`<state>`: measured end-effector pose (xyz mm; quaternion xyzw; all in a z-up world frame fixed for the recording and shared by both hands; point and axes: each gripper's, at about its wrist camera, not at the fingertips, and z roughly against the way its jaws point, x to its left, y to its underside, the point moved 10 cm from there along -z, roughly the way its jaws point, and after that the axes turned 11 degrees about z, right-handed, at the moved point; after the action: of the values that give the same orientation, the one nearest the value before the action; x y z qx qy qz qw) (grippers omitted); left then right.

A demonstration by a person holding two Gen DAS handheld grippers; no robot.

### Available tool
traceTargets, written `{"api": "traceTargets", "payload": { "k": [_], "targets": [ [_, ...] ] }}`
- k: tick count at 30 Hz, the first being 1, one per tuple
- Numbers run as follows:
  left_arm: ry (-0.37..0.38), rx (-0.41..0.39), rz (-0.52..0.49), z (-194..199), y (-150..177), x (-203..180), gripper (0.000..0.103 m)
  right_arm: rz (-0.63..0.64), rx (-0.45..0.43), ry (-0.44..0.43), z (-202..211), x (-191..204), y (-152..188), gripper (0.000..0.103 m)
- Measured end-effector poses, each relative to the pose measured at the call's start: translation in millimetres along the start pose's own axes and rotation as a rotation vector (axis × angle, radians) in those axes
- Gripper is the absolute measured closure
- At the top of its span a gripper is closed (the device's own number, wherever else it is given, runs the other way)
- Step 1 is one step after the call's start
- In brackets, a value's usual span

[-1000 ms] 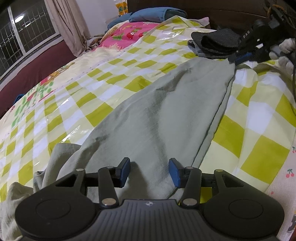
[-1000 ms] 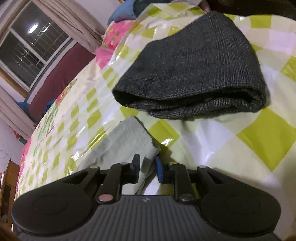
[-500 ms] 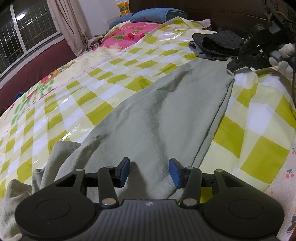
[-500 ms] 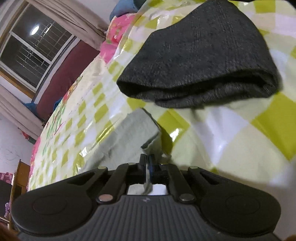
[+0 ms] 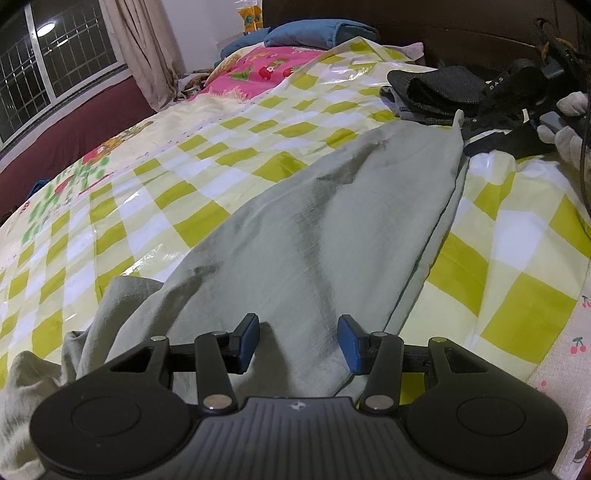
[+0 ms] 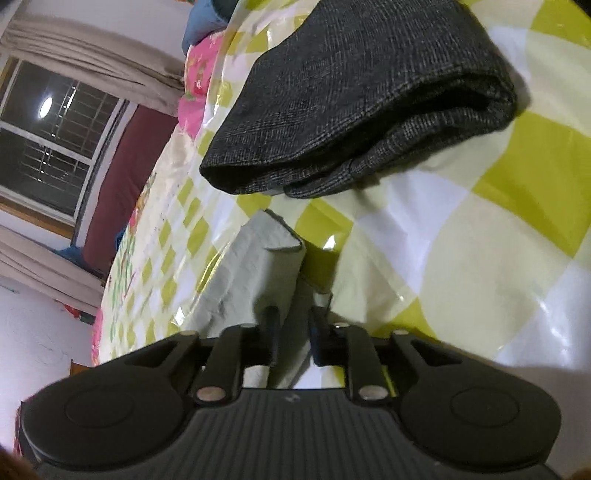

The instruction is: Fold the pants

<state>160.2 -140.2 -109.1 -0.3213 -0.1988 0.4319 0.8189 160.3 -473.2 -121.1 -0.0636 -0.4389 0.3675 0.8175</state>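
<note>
Lying lengthwise along the bed, pale grey-green pants (image 5: 314, 229), one long folded leg stretched from the near end up toward the headboard, looser bunched cloth trailing off at the near left. Spread flat on a yellow-and-white checked cover (image 5: 517, 258), glossy in patches. Straddling the near end of the cloth, left gripper (image 5: 298, 339), blue pads standing apart with fabric lying between them, neither pad pressing on it. Reaching the far tip of the leg, right gripper (image 6: 293, 332), jaws having just been opening, now parted by a narrow gap, the hem corner (image 6: 273, 240) of the pants rising between and just ahead of the fingers; whether either pad touches the cloth cannot be told. Seen from the left wrist view, that same gripper dark at the far right, beside a gloved hand (image 5: 565, 129). Just beyond the hem, a folded dark grey garment (image 6: 362, 92), resting on the checked cover, apart from the pants. Farther off, a pink printed pillow (image 5: 258, 70), a blue pillow (image 5: 317, 33), a beige curtain (image 5: 140, 48) and a barred window (image 5: 55, 59).
</note>
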Motion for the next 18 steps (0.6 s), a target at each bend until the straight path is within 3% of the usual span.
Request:
{"api": "traceTargets", "payload": {
  "k": [9,14,18],
  "targets": [
    [0.001,-0.004,0.002,1.2,0.7,1.1,0.041,0.008,-0.01,0.046,-22.8,4.3,0.5,0.086],
    [0.004,-0.001,0.017,-0.4,2.2,5.0,0.038,0.046,-0.002,0.062,0.1,6.4,5.1,0.081],
    [-0.003,-0.001,0.01,0.3,1.6,3.2,0.038,0.006,0.017,0.038,-6.1,5.7,7.9,0.072]
  ]
}}
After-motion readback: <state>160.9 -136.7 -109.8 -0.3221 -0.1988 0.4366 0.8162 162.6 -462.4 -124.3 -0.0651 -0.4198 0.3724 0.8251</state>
